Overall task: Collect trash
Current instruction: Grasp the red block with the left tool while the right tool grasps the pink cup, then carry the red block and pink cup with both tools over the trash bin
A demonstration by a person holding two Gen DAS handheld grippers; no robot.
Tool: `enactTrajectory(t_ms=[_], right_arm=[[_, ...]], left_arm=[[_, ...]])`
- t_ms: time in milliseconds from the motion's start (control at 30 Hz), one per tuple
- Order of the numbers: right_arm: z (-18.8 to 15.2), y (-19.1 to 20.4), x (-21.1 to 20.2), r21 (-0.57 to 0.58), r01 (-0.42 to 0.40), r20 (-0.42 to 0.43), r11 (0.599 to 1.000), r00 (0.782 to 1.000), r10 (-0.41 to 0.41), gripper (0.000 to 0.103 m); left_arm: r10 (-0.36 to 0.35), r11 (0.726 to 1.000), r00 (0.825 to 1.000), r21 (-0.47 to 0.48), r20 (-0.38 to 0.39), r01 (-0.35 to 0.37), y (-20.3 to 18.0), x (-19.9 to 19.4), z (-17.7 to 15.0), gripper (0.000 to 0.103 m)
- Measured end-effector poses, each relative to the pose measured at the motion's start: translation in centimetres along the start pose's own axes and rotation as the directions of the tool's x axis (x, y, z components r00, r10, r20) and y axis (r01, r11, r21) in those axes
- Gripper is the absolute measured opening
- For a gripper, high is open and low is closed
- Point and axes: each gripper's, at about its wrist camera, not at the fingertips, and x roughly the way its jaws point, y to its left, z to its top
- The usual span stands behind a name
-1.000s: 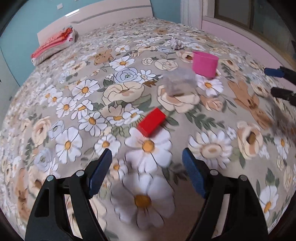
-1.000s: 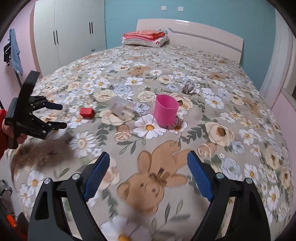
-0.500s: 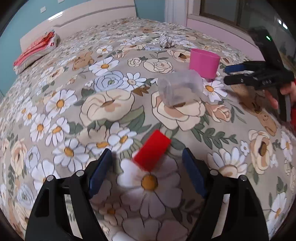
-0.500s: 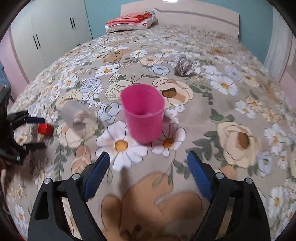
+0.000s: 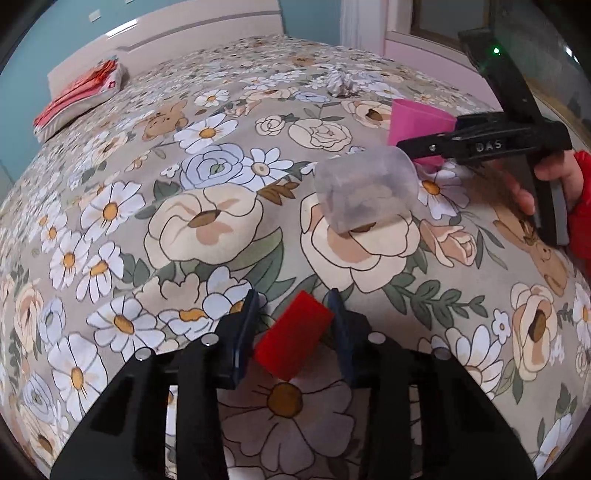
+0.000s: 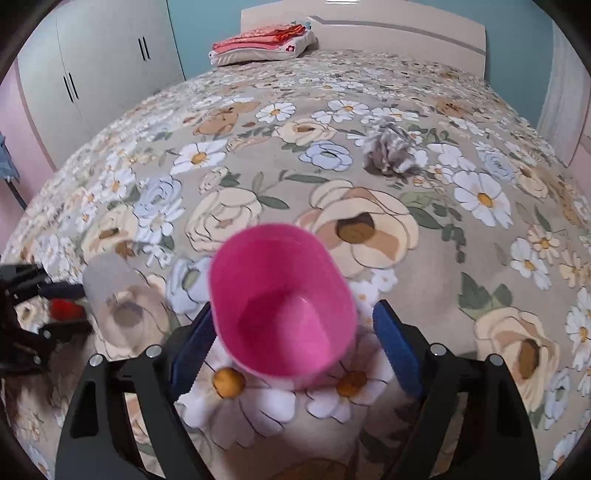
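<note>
Left gripper (image 5: 293, 332): jaws drawn in around a red block (image 5: 293, 334) lying on the floral bedspread (image 5: 207, 221); the blue pads sit at the block's two sides, the right one touching, the left one very close, so whether the grip is fully made cannot be told. Right gripper (image 6: 293, 345): jaws open, one blue pad on each side of the pink cup (image 6: 282, 306), which stands upright on the bedspread with its mouth towards the camera and nothing visible inside; the left pad is at the cup's wall, the right pad stands apart from it. A translucent plastic cup (image 5: 364, 192) lies on its side on a cream rose print, between the red block and the pink cup; in the right wrist view it appears just left of the pink cup (image 6: 122, 295). A crumpled wad of paper (image 6: 389, 149) rests farther up the bed, well apart from the pink cup. Folded red and white bedding (image 6: 264, 44) sits against the headboard (image 6: 406, 29). White wardrobe doors (image 6: 99, 70) stand to the left of the bed.
</note>
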Motion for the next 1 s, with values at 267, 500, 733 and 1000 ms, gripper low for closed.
enactTrajectory(t_ms=[267, 500, 733, 1000], right_arm=[[-0.7, 0.5, -1.0, 0.053, 0.022, 0.013, 0.998, 1.0, -0.023, 0.055], [-0.8, 0.7, -4.3, 0.074, 0.019, 0.043, 0.997, 0.999, -0.023, 0.055], [-1.2, 1.4, -10.4, 0.081, 0.029, 0.072, 0.996, 0.997, -0.035, 0.055], [-2.7, 2.7, -20.0, 0.052, 0.065, 0.136, 0.997, 0.988, -0.072, 0.055]], left_arm=[[0.062, 0.987, 0.998, -0.147, -0.014, -0.064, -0.3, -1.0, -0.5, 0.02], [0.082, 0.972, 0.996, -0.216, -0.035, -0.088, -1.6, -3.0, -0.5, 0.02], [0.131, 0.963, 0.991, -0.237, -0.008, -0.129, -4.4, -7.7, 0.4, 0.02], [0.181, 0.957, 0.983, -0.238, 0.045, -0.165, -9.0, -15.9, 1.9, 0.02]])
